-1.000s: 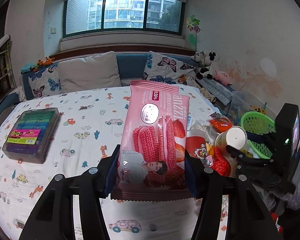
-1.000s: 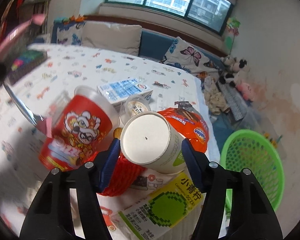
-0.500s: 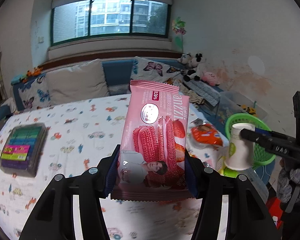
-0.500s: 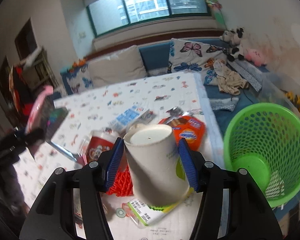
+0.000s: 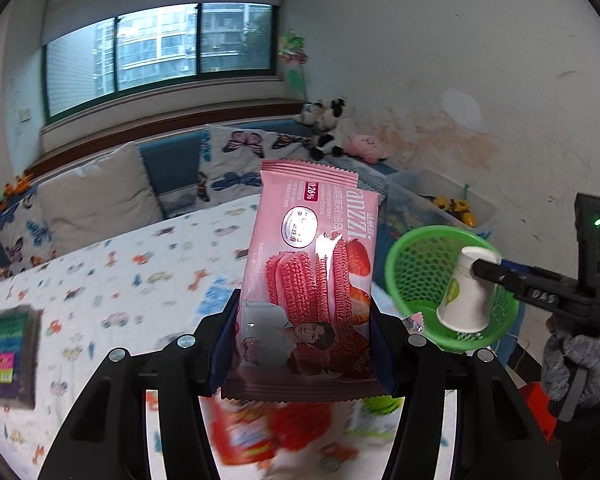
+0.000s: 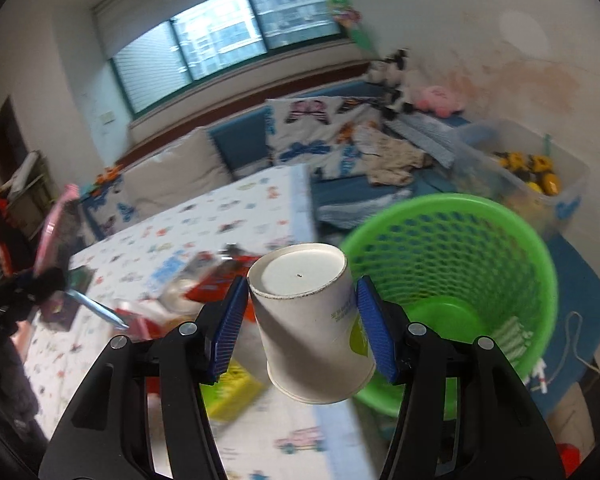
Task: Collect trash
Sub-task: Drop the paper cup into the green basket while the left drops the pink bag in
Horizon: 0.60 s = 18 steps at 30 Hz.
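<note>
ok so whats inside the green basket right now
The green basket shows a bare green floor and something white-striped low on its right wall. The paper cup in the right gripper hides its near-left part.

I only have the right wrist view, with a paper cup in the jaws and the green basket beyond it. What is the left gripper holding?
Observer: The left gripper is shut on a pink cookie packet, held upright.
Operator: Is my cup over the basket yet?
Observer: The left view shows the paper cup, mouth down, in front of the green basket, near its rim; I cannot tell whether it is over the opening.
Operator: Anything left on the bed?
Observer: A box of coloured clips lies at its far left.
</note>
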Motion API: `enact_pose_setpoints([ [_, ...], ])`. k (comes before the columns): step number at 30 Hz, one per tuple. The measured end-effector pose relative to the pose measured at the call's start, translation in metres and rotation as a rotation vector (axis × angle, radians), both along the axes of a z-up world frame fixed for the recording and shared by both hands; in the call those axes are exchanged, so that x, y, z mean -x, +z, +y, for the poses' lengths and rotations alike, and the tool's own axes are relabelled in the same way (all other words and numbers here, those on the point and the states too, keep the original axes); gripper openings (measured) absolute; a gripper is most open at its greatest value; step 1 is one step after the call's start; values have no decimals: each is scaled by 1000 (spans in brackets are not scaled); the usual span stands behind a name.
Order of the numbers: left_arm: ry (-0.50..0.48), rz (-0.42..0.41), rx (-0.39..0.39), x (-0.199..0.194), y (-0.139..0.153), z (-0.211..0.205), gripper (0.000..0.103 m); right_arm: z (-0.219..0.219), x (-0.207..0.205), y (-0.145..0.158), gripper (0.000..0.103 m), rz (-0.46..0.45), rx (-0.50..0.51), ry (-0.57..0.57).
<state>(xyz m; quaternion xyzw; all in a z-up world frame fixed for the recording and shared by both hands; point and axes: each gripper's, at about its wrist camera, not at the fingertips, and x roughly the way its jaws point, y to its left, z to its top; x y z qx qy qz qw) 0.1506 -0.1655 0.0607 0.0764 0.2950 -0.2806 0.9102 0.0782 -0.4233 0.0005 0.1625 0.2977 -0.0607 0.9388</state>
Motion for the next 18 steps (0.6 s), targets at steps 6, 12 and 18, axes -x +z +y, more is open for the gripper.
enact_pose_setpoints([
  [6,-64,-2,-30,-10,2,-51,55,-46,-2,-37,57,72,-40,-88],
  [12,-136,42,-48,-25,-7,-107,55,-75,0,-64,57,115,-82,-123],
  [18,-192,88,-63,-34,-21,-151,55,-87,7,-71,60,120,-90,-140],
])
